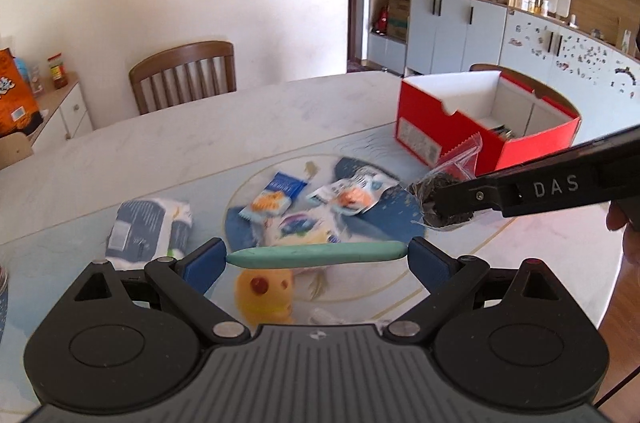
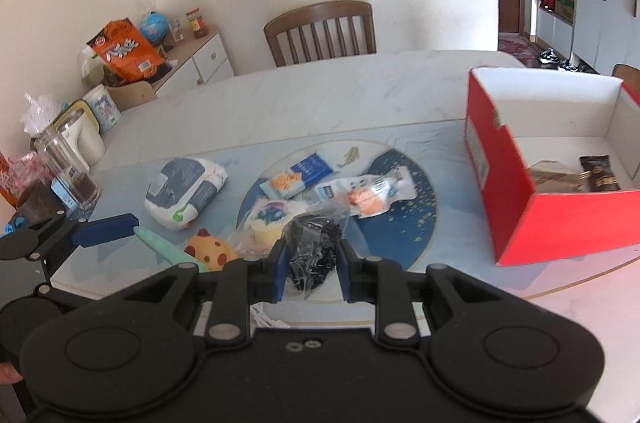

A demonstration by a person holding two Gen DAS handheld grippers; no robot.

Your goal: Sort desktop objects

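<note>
The teal stick-shaped object [image 1: 318, 255] lies crosswise between the blue pads of the left gripper [image 1: 318, 257], its long axis running straight from pad to pad, tapered ends touching each one; the jaws are clamped on it, lifted above the table [image 1: 200, 135]. The right gripper [image 2: 310, 273] is squeezed on a clear bag of small black pieces [image 2: 314, 243], which bulges up ahead of its fingertips. Below and beyond both grippers lie snack packets [image 2: 298, 177], a yellow spotted toy [image 2: 210, 249] and a tissue pack [image 2: 186, 193]. Further off to the right gripper's right stands the open red box [image 2: 560, 223].
</note>
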